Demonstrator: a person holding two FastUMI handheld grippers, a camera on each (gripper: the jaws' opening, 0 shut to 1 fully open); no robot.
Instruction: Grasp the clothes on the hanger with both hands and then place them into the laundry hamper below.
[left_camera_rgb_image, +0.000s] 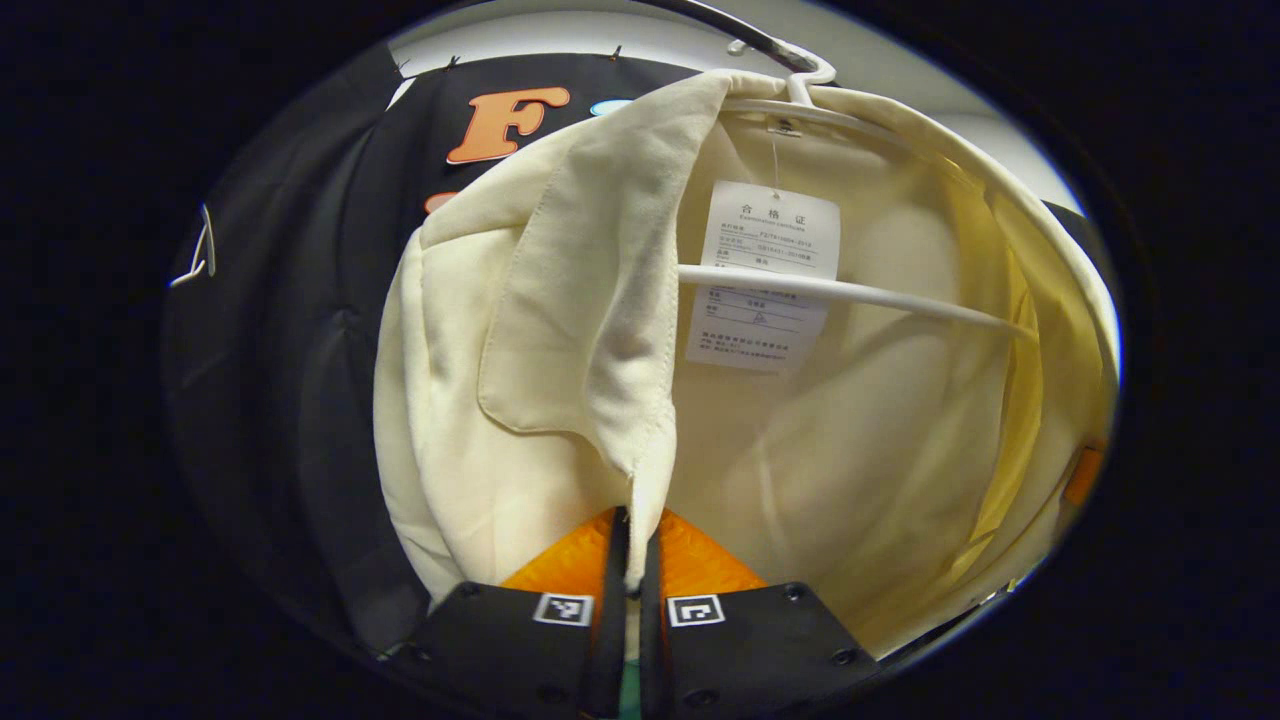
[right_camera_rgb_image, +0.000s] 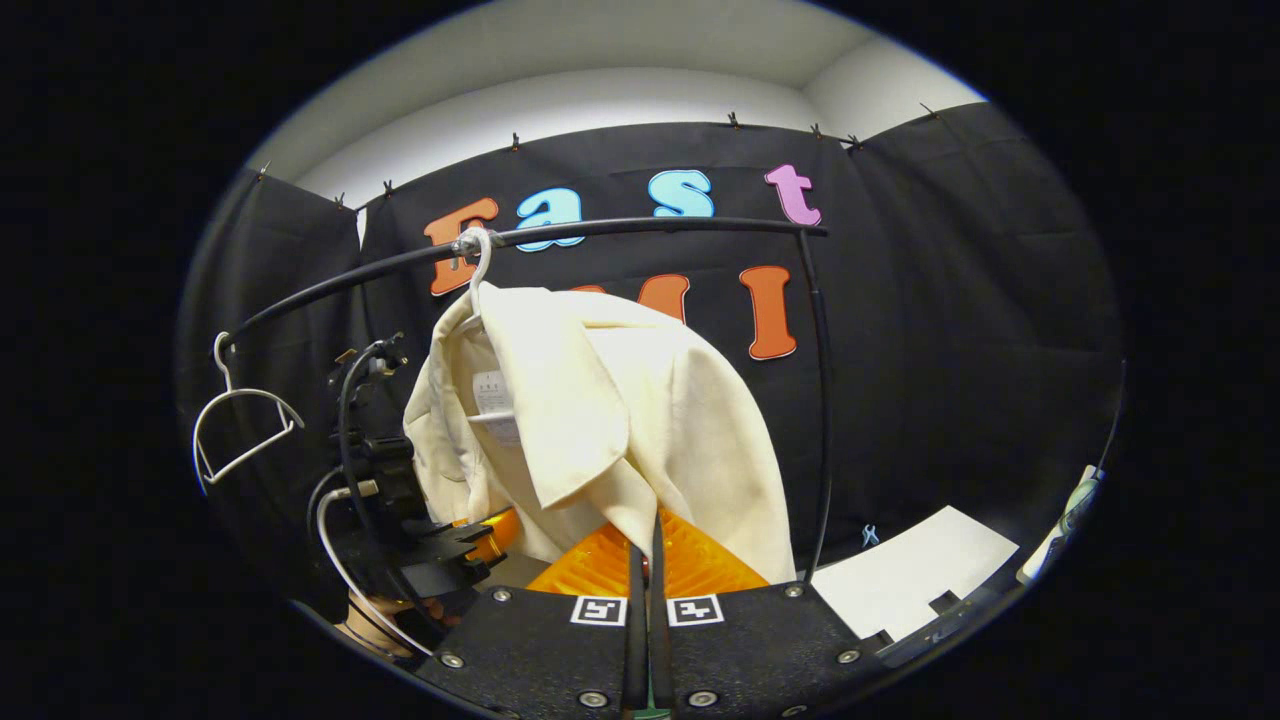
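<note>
Jacket (right_camera_rgb_image: 600, 420), soft and limp on hanger (left_camera_rgb_image: 850, 292), is pinched at front edges by closed left gripper (left_camera_rgb_image: 636, 560) and right gripper (right_camera_rgb_image: 648, 560); slippage is judged likely.

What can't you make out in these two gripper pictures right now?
- Laundry hamper: below both views' lower edges.
- Paper tag: print too small; hanger bar crosses it.
- Right gripper: the cream jacket hem covers its fingertips, so the grip is unclear.

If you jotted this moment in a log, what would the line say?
stage: grasping | left tool: shut on cream jacket edge | right tool: shut on jacket hem | jacket: on white hanger | hamper: unseen
</note>
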